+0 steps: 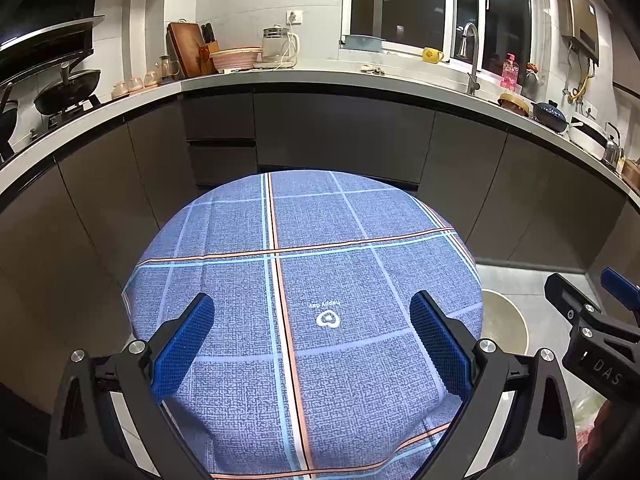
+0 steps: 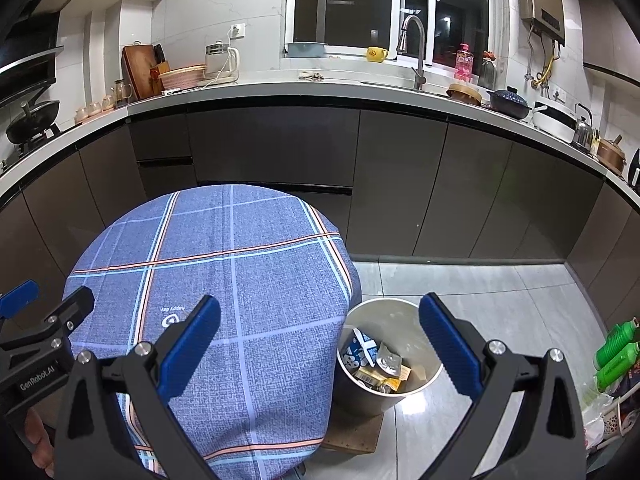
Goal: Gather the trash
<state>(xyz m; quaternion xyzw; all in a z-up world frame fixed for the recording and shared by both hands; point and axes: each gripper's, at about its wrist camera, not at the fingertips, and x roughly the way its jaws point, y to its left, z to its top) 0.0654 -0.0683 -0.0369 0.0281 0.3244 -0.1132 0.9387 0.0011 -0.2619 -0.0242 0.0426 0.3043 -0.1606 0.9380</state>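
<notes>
Left wrist view: the left gripper (image 1: 312,344) hangs over a round table draped in a blue plaid tablecloth (image 1: 352,232), its blue-padded jaws spread wide with nothing between them. Printed on the cloth just ahead of the jaws, upside down from this camera, are the words "happy day" above a white heart logo (image 1: 328,319). To the right, beyond the table's edge, the rim of a pale trash bin (image 1: 510,320) stands on the grey tile floor; its contents are hidden from here. The right gripper (image 1: 592,300) enters at the far right, above the bin side of the table, its black body lettered "DAS".

Right wrist view: the right gripper (image 2: 320,344) is likewise released, jaws wide apart and holding nothing. It straddles the table's right edge, with the left finger over the tablecloth (image 2: 240,248) and the right finger over the trash bin (image 2: 434,372), which sits on the floor touching the hanging cloth. Inside the bin lie discarded wrappers (image 2: 384,364): a blue-and-white carton, a silver foil packet and yellow packaging, their print too small to read. The left gripper (image 2: 36,308) shows at the left edge, its body marked "GenRobot.AI". Two green bottles (image 2: 616,348) lie at the far right on the floor; a yellow mug (image 2: 376,53) stands on the window sill behind the counter.
</notes>
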